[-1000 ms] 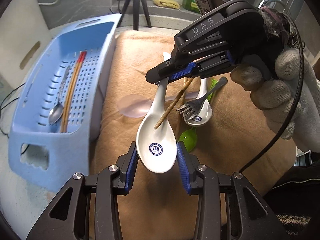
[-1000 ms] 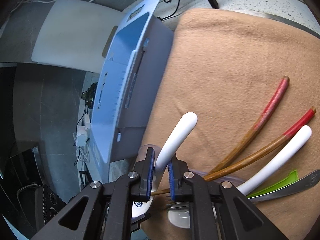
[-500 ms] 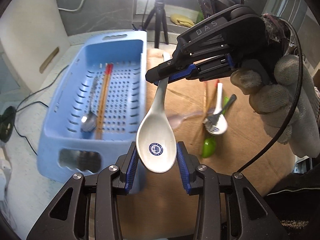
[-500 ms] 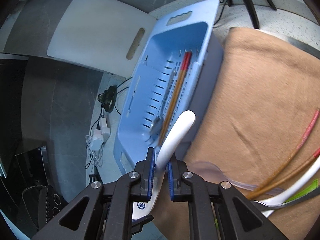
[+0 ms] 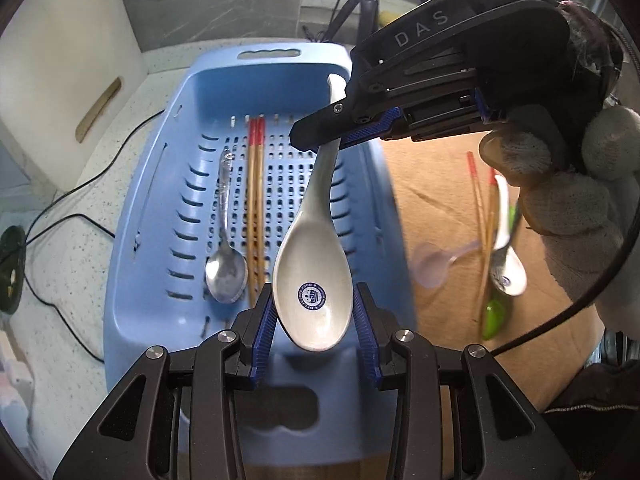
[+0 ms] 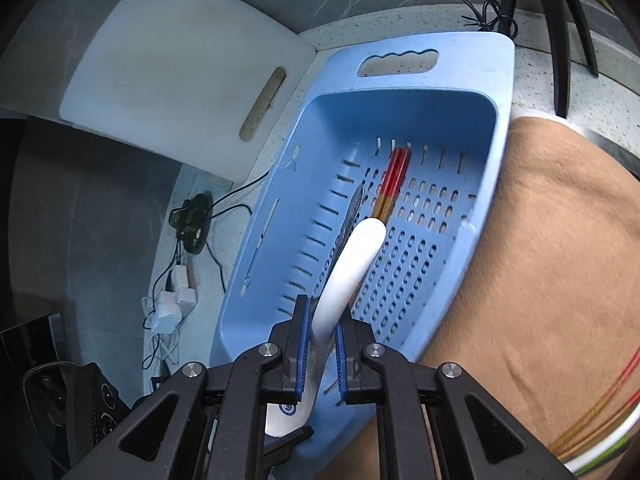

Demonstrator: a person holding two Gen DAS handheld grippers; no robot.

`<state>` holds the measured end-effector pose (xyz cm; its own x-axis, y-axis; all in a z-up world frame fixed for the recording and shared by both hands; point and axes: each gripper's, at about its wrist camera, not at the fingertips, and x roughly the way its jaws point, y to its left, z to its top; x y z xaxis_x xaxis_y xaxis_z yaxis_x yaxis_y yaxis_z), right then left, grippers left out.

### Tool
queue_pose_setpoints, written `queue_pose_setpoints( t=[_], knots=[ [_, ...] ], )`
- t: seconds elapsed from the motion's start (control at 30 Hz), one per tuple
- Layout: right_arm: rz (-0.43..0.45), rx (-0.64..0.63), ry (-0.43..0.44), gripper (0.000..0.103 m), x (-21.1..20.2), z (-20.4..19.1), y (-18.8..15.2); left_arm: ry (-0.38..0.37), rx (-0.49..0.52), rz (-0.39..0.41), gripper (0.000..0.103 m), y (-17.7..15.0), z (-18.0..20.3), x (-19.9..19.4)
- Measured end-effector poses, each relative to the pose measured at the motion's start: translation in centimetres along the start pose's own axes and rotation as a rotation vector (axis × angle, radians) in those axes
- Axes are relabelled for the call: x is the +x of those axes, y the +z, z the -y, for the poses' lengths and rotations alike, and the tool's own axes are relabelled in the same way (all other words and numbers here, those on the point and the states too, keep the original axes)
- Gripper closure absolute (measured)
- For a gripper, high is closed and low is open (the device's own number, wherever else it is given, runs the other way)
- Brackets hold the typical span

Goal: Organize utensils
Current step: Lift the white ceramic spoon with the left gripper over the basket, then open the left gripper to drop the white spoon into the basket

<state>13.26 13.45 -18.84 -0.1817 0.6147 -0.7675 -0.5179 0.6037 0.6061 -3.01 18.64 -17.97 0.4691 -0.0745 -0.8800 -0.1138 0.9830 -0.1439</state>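
A white ceramic soup spoon is held in the air over the blue slotted basket. My left gripper is shut on the spoon's bowl. My right gripper is shut on its handle and also shows in the left wrist view. In the basket lie a metal spoon and a pair of red-tipped chopsticks. On the tan cloth to the right lie more chopsticks, a second white spoon, a clear plastic spoon and a green utensil.
A white cutting board leans at the back left. Cables and a plug adapter lie on the speckled counter left of the basket. Tripod legs stand behind the basket.
Both grippers have carried the white soup spoon left, from above the tan cloth to above the blue basket. The utensils on the cloth have not moved.
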Motion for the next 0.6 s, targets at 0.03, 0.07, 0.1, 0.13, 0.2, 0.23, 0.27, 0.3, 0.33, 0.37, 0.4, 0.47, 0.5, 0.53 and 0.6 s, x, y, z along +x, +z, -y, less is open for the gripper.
queue_pose_setpoints(
  t=[0.03,0.07,0.1,0.13,0.2,0.23,0.27,0.3,0.33,0.37,0.4,0.47,0.5,0.53,0.6],
  knots=[
    [-0.001,0.007,-0.005,0.092,0.3,0.1,0.3,-0.001,-0.002,-0.009,0.067,0.2,-0.2,0.3],
    [-0.003,0.010,-0.009,0.092,0.5,0.2,0.5,0.002,0.000,-0.019,0.067,0.5,-0.4,0.6],
    [-0.005,0.015,-0.015,0.092,0.8,0.3,0.8,0.004,0.003,-0.025,0.067,0.6,-0.5,0.9],
    [-0.007,0.017,-0.020,0.092,1.1,0.4,1.0,0.003,0.007,-0.035,0.067,0.8,-0.5,1.1],
    [-0.013,0.018,-0.034,0.092,1.6,0.5,1.3,0.005,0.014,-0.051,0.067,1.0,-0.4,1.5],
    [-0.013,0.020,-0.037,0.092,1.8,0.5,1.4,0.007,0.014,-0.053,0.067,1.0,-0.5,1.6],
    [-0.014,0.023,-0.042,0.091,1.9,0.6,1.5,0.004,0.012,-0.054,0.067,1.1,-0.5,1.7],
    [-0.012,0.022,-0.043,0.091,1.9,0.6,1.6,0.001,0.008,-0.054,0.067,1.1,-0.6,1.7],
    [-0.010,0.020,-0.043,0.091,1.9,0.5,1.7,0.000,0.005,-0.053,0.067,1.2,-0.7,1.7],
    [-0.009,0.016,-0.046,0.091,2.0,0.5,1.7,-0.002,0.005,-0.051,0.067,1.2,-0.8,1.7],
    [-0.010,0.012,-0.051,0.090,2.0,0.4,1.8,-0.001,0.007,-0.050,0.067,1.3,-0.8,1.7],
    [-0.010,0.007,-0.053,0.090,2.0,0.4,1.8,0.003,0.011,-0.050,0.067,1.4,-0.9,1.8],
    [-0.009,0.005,-0.056,0.090,2.0,0.4,1.8,0.006,0.011,-0.051,0.067,1.4,-0.8,1.8],
    [-0.009,0.004,-0.058,0.090,2.0,0.4,1.7,0.011,0.009,-0.051,0.067,1.5,-0.8,1.9],
    [-0.010,0.000,-0.057,0.088,1.9,0.3,1.7,0.013,-0.001,-0.053,0.067,1.6,-1.0,2.0]
  ],
)
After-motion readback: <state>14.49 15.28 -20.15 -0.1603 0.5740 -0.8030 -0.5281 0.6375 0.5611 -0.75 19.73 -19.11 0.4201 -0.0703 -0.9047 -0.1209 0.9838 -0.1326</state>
